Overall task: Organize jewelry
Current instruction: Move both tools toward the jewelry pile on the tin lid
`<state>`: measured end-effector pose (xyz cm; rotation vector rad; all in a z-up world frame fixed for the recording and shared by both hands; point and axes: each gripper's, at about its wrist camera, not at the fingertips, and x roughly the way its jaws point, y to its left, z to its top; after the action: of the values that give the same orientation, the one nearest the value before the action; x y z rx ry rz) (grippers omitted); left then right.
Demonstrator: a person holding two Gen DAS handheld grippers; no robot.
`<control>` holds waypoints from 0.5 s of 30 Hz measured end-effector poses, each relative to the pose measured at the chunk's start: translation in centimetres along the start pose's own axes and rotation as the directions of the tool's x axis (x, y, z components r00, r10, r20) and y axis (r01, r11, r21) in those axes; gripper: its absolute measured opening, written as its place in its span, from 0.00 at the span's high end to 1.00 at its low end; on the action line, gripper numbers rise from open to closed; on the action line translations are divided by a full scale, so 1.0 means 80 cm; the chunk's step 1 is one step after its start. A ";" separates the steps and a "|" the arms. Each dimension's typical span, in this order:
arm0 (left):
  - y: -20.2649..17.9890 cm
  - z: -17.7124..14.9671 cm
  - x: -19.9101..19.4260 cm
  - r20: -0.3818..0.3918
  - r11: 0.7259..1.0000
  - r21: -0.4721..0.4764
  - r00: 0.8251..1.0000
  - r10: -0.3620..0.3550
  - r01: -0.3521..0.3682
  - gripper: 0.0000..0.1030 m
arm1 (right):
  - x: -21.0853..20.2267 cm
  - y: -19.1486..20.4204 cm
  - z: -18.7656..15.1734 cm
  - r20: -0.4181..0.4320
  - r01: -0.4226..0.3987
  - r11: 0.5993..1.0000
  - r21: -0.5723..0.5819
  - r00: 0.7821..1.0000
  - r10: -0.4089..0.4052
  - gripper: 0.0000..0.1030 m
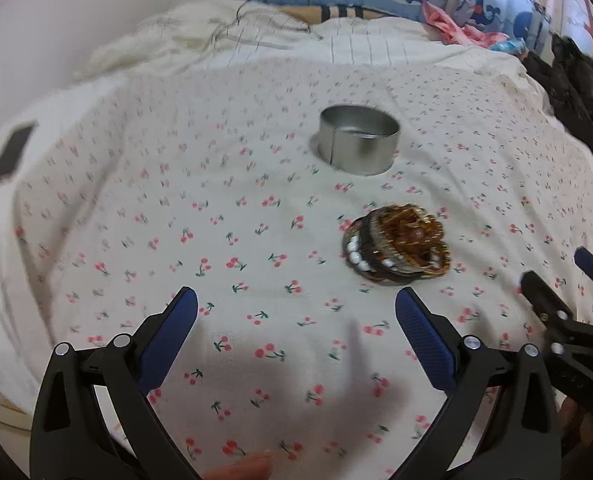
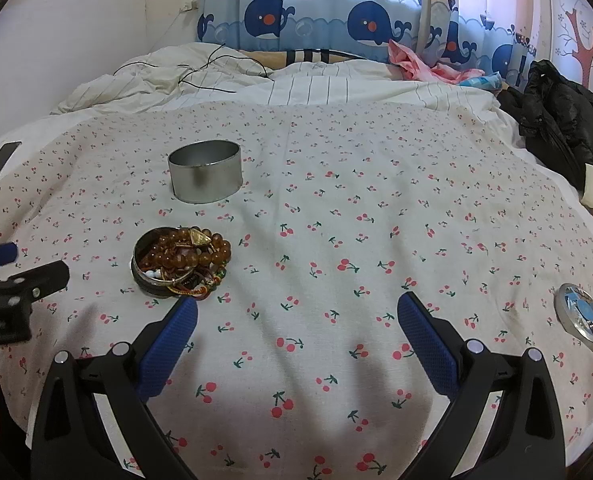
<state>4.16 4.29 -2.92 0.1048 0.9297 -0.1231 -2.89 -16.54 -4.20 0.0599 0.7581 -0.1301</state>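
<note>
I judge nothing sorted yet: my left gripper (image 1: 296, 304) and right gripper (image 2: 297, 310) hover with jaws spread and empty, the jewelry (image 2: 184, 258) heaped in its shallow dish just nearer me than the empty tin (image 2: 205, 176).

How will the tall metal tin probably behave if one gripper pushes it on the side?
The tall metal tin stands upright, open and seemingly empty, so it is probably light and slides or tips easily. The cherry-print cloth lies over soft bedding, so the base may catch. Tipped over, its round wall could let it roll.
</note>
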 end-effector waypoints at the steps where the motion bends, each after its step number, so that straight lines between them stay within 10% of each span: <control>1: 0.008 0.000 0.005 -0.009 1.000 -0.011 1.000 0.009 -0.009 0.09 | 0.001 0.001 0.000 -0.001 0.001 1.000 -0.003 1.000 -0.001 0.07; 15: 0.009 -0.011 0.012 -0.014 0.997 -0.028 0.997 -0.076 0.076 0.09 | 0.010 0.008 -0.001 -0.013 0.015 0.999 -0.032 1.000 -0.016 0.07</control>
<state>4.12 5.04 -4.21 0.0452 0.9502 -0.1805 -2.29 -15.94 -4.80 0.0246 0.7736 -0.1323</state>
